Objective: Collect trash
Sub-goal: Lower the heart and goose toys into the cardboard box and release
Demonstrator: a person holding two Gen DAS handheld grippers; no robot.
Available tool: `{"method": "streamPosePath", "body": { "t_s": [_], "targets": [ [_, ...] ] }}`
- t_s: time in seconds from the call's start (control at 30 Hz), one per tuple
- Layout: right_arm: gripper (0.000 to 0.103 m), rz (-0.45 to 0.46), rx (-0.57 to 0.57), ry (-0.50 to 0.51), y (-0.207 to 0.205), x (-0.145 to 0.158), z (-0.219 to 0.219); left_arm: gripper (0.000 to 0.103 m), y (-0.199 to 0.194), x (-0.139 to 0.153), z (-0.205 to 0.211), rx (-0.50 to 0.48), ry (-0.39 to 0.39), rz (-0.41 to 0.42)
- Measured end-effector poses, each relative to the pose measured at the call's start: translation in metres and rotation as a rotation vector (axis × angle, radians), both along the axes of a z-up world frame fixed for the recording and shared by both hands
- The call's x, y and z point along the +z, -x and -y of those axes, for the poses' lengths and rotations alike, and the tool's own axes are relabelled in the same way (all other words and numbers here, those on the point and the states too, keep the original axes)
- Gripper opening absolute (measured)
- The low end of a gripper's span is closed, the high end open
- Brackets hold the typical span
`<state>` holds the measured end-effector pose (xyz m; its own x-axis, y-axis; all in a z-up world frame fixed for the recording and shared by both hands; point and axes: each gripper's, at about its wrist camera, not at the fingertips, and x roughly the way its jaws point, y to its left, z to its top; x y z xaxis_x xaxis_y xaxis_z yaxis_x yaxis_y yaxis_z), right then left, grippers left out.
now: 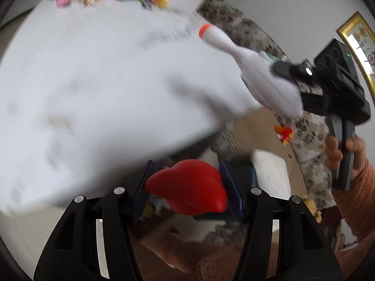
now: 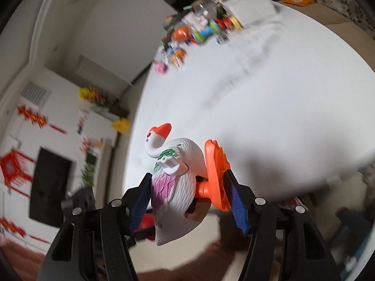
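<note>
Between the blue pads of the left gripper (image 1: 186,188), nearest the left wrist lens, a smooth red plastic piece (image 1: 187,187) is clamped from both sides, its bulk filling the gap and hiding part of what lies below. Under it, beyond the fingers, sit a white cushion (image 1: 269,173) and a small yellow toy (image 1: 310,205), both blurred. To the right, the person's right hand (image 1: 344,152), in an orange fleece sleeve, holds the handle of the right gripper (image 2: 186,192), which is closed on a white toy swan (image 2: 174,182); from the left wrist view the swan (image 1: 262,70) hangs in the air past the table's edge, neck pointing toward the tabletop. In the right wrist view the swan's purple-and-green wing presses one pad and its orange webbed foot (image 2: 214,175) the other, its orange beak up and blocking a slice of the white round table (image 2: 269,93) behind. The table's near and middle surface shows only motion-blurred grey smears. At its far rim lies a jumble of small colourful toys (image 2: 199,35) beside a white box (image 2: 253,4). Farther off, red hanging decorations (image 2: 11,166) and a dark screen (image 2: 51,182) line the wall.
</note>
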<state>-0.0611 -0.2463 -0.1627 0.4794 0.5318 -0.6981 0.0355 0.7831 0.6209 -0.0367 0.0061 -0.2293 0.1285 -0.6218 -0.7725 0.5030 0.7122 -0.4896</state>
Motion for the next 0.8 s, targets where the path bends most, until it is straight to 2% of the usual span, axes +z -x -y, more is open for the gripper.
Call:
{"method": "streamPosePath", "body": {
  "t_s": [0.1,0.2,0.33,0.4,0.47,0.5,0.53,0.57,0.67,0.8],
  "targets": [
    [0.060,-0.058,0.000,-0.010,0.047,-0.028,0.011,0.055,0.032,-0.034,0.019,-0.017,-0.027,-0.060],
    [0.060,-0.146,-0.030,-0.013,0.089,-0.076,0.026,0.055,0.052,-0.078,0.034,-0.027,-0.080,-0.097],
    [0.060,-0.260,-0.093,-0.063,0.102,-0.159,0.039,0.055,0.054,-0.155,0.051,0.001,-0.148,-0.184],
    [0.062,-0.303,-0.115,-0.070,0.098,-0.197,0.041,0.055,0.053,-0.199,0.055,0.026,-0.215,-0.210],
    [0.087,-0.354,-0.128,-0.006,0.087,-0.237,0.041,0.059,0.043,-0.233,0.060,0.063,-0.285,-0.248],
    [0.097,-0.382,-0.131,0.065,0.083,-0.250,0.039,0.062,0.040,-0.251,0.060,0.089,-0.346,-0.276],
    [0.097,-0.405,-0.128,0.146,0.078,-0.262,0.037,0.069,0.034,-0.261,0.057,0.111,-0.390,-0.293],
    [0.097,-0.409,-0.113,0.170,0.073,-0.268,0.034,0.074,0.032,-0.268,0.056,0.130,-0.421,-0.308],
    [0.097,-0.400,-0.105,0.188,0.064,-0.265,0.027,0.074,0.033,-0.263,0.051,0.151,-0.424,-0.308],
    [0.097,-0.338,-0.066,0.162,0.062,-0.232,0.022,0.074,0.036,-0.222,0.046,0.151,-0.410,-0.261]
  ]
}}
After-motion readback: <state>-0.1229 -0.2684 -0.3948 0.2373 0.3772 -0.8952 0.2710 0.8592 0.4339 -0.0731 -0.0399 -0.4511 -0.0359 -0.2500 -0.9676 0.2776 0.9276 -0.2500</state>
